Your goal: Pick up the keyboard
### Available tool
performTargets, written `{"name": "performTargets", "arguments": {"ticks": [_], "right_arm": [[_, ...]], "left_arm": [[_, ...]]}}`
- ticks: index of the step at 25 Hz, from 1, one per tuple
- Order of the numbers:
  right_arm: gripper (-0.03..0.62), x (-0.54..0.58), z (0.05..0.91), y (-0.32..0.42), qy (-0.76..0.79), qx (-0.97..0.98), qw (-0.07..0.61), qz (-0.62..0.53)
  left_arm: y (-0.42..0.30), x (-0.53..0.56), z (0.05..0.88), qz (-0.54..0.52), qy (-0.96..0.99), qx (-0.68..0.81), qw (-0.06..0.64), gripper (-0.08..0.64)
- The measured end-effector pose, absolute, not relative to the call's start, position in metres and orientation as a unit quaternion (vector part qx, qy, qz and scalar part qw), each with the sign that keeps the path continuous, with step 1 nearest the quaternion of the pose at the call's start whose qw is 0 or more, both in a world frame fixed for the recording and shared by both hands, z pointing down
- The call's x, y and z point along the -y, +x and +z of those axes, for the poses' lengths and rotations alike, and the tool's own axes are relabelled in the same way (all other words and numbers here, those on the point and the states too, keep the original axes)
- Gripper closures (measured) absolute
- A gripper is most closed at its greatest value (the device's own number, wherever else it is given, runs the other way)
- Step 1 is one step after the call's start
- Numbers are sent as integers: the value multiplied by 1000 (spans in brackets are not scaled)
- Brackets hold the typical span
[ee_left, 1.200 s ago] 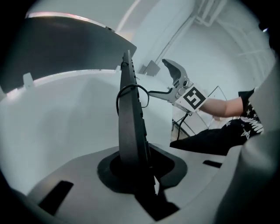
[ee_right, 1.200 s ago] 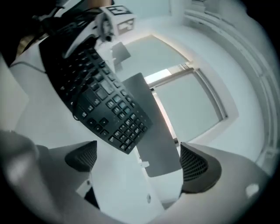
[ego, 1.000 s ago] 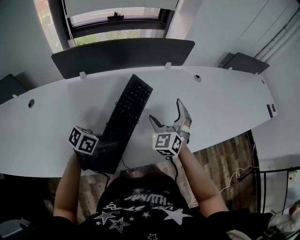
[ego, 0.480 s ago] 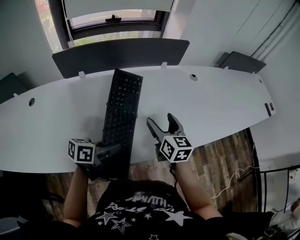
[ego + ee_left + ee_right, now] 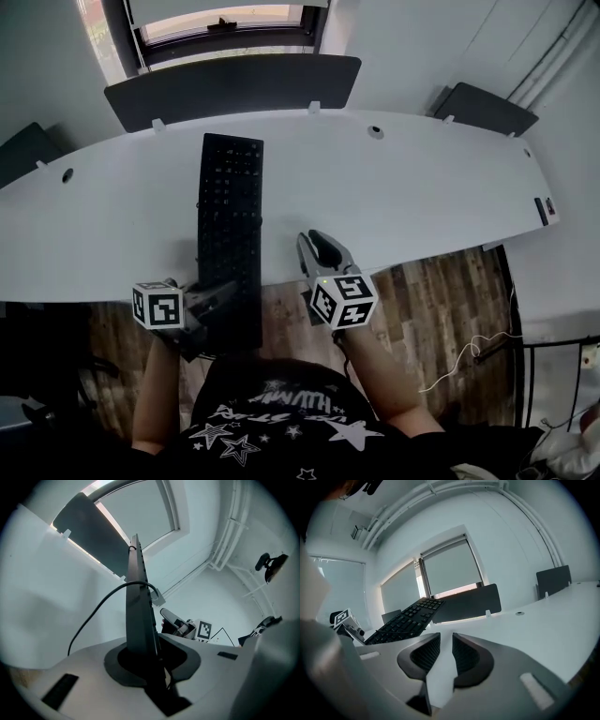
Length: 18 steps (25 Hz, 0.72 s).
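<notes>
Keyboard swung straight on tabletop, left gripper fingers clenched on it; right gripper fingers closing, narrow gap, empty; divider panel behind.

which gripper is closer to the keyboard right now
Left. The left gripper is clamped on the keyboard's near end; the right gripper sits to its right, apart, jaws just closing with nothing between.

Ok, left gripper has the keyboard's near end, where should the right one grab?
Its long right edge, mid-length, from the right: the keyboard is a long thin slab, held only at its near end by the left gripper. The right gripper has just been closing its jaws on nothing; reopen first.
</notes>
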State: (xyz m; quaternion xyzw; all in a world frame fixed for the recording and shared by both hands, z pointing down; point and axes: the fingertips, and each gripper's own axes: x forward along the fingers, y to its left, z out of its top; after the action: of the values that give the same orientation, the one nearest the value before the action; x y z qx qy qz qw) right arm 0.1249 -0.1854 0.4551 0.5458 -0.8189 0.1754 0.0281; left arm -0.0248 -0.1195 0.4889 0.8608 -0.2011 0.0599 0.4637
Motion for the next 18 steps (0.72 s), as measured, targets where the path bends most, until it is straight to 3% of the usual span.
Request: {"name": "performTargets", "arguments": {"ticks": [6,18], "right_arm": [[589,131,459,151,530,831,26,167],[590,57,491,184,493,843,64,205]], "left_arm": [[3,66,495,40,857,238,456,480],[38,7,474,-1,855,310,415,482]]}}
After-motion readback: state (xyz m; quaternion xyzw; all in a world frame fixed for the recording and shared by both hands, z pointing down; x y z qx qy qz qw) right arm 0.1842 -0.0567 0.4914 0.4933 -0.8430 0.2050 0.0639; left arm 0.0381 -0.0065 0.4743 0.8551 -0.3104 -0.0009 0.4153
